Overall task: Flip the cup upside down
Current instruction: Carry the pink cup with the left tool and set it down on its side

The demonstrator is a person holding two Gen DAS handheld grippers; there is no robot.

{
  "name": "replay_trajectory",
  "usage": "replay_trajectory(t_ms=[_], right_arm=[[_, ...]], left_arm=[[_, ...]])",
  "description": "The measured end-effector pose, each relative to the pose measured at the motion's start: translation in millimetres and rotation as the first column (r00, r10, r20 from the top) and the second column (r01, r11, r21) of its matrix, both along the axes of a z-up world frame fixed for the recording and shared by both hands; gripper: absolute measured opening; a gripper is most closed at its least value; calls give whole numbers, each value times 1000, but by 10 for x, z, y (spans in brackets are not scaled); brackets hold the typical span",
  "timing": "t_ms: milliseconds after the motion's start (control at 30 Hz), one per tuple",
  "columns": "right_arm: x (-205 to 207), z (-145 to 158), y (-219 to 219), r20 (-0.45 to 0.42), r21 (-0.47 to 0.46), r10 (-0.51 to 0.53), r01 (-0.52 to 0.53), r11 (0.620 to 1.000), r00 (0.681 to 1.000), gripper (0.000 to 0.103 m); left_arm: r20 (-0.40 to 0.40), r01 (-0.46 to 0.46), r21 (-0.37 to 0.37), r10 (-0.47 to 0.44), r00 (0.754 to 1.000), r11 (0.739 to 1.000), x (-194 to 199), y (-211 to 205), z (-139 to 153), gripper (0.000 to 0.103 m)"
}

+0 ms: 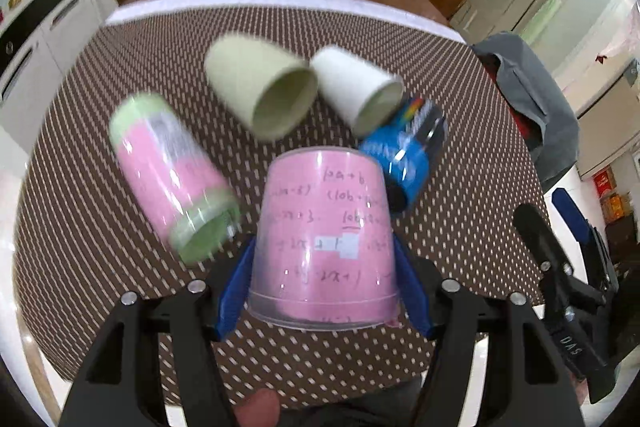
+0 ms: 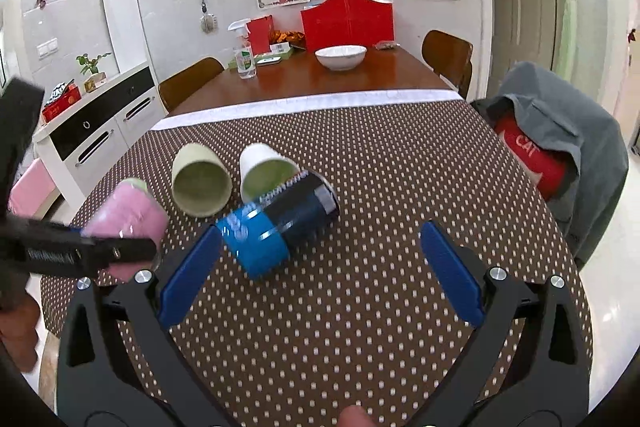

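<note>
Clear cup [image 1: 324, 247], pink handwritten-paper liner, rim down, pinched by left tongs [image 1: 324, 267]. Right tongs [image 2: 320, 267] spread above worktop [image 2: 400, 187]; handwriting visible left view only.

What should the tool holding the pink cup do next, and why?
Probably lower it straight down and then let go. The left tool is shut on the pink cup, which already looks upside down, wide rim at the bottom and closed end on top, above the dotted tablecloth. Whether the rim touches the cloth yet I cannot tell, so ease down gently.
</note>
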State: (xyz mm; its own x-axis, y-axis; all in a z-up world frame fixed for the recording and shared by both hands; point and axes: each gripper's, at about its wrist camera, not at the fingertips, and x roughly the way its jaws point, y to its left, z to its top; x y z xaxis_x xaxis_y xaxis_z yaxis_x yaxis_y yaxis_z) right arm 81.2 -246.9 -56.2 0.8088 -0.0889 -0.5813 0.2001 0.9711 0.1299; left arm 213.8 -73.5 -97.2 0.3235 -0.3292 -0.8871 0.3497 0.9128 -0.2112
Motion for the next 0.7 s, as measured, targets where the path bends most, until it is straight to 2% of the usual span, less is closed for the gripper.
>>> replay_trajectory(t_ms=[233,433,500,567,700], right_arm=[[-132,-47,7,1,4,-4,4,1000,1000,97],[-167,-120,25,-9,6,1,-1,1000,1000,97],[-187,-140,33,-15,4,2,-2,1000,1000,97],[-196,-138,28,-17,1,1,-1,1000,1000,97],[-206,-132,31,-15,18,-2,3,1000,1000,97]], left_arm=[[-44,-50,-35,48,998,998,-187,133,-287,65],[-44,-93,12,93,995,996,-170,103,-610,67],[-20,-97,32,97,995,995,-173,97,-634,69],[-9,-82,42,83,997,996,-203,80,-607,77],[89,-67,64,61,994,996,-285,54,-485,86]])
